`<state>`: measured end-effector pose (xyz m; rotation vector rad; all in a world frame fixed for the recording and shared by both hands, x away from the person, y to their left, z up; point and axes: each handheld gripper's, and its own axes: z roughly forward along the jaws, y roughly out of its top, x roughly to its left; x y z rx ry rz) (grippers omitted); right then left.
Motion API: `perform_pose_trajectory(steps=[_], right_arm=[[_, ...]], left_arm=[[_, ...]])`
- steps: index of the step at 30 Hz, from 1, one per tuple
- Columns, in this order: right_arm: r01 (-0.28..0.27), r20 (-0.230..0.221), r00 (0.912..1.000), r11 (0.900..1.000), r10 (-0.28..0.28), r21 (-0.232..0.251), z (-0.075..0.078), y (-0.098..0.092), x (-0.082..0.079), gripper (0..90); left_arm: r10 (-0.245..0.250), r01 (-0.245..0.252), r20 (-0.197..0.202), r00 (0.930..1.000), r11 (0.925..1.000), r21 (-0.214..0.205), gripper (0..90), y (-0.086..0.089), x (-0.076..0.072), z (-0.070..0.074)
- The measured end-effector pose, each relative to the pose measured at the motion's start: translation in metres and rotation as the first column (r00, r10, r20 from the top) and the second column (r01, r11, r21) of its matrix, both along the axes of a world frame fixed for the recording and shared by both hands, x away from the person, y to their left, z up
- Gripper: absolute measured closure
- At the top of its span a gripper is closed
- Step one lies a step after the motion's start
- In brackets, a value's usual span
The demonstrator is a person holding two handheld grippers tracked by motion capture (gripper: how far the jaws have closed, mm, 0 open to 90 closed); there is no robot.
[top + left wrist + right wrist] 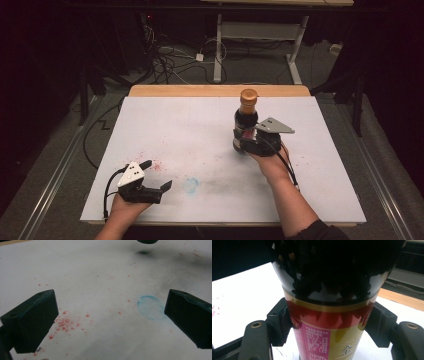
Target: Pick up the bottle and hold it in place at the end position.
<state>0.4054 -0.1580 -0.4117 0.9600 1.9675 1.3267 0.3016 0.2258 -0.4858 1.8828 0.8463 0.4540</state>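
Observation:
A dark glass bottle [247, 112] with a brown cap and a red-and-gold label stands upright over the right middle of the white board [190, 130]. My right gripper [243, 137] is shut on its labelled body [329, 335], one pad pressing on each side. The bottle's base [147, 241] hangs a little above the board, with its shadow beneath. My left gripper [156, 175] rests near the front left edge, open, with its jaws [110, 320] wide apart and nothing but bare board between them.
Red speckles [63, 323] and a faint blue ring stain [190, 185] mark the board near the left gripper. A wooden table edge [220, 90] runs along the far side. Behind it stand a desk frame [218, 50] and tangled cables on the floor.

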Motion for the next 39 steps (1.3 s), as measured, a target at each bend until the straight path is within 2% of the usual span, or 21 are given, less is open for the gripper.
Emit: perform_pose_trajectory(steps=[1,6,15,21,26,28,36,39], right_arm=[[-0.007,-0.001,1.0,1.0,0.007,0.0,0.001,0.009,0.004,31.8],[-0.023,-0.005,0.9997,0.9997,0.023,-0.005,-0.001,0.03,0.015,31.9],[-0.046,-0.024,0.9987,0.9988,0.045,-0.018,-0.01,0.058,0.03,31.9],[-0.045,-0.023,0.9987,0.9988,0.045,-0.017,-0.016,0.064,0.035,31.8],[-0.051,-0.047,0.9975,0.9986,0.052,0.01,-0.02,0.065,0.038,31.8],[-0.05,-0.042,0.9978,0.9987,0.05,0.002,-0.021,0.066,0.038,31.7],[-0.043,-0.068,0.9967,0.9987,0.045,0.025,-0.028,0.062,0.04,31.7],[-0.041,-0.056,0.9975,0.9988,0.042,0.026,-0.028,0.062,0.04,31.7]], left_arm=[[0.001,-0.001,-0.002,1.0,1.0,-0.002,0.0,0.0,0.0,0.0],[0.0,0.0,0.002,1.0,1.0,-0.002,0.0,0.001,0.0,0.001],[0.007,-0.007,0.01,0.9999,0.9999,-0.01,0.0,0.004,0.0,0.001],[0.01,-0.01,0.018,0.9998,0.9999,-0.012,0.0,0.006,-0.001,0.003],[0.009,-0.009,0.018,0.9998,0.9999,-0.011,0.0,0.006,-0.001,0.003],[0.008,-0.008,0.02,0.9998,0.9999,-0.008,0.0,0.005,-0.002,0.003],[0.004,-0.004,0.025,0.9997,1.0,0.002,0.0,0.004,-0.002,0.004],[0.003,-0.003,0.026,0.9997,1.0,0.002,0.0,0.004,-0.002,0.004]])
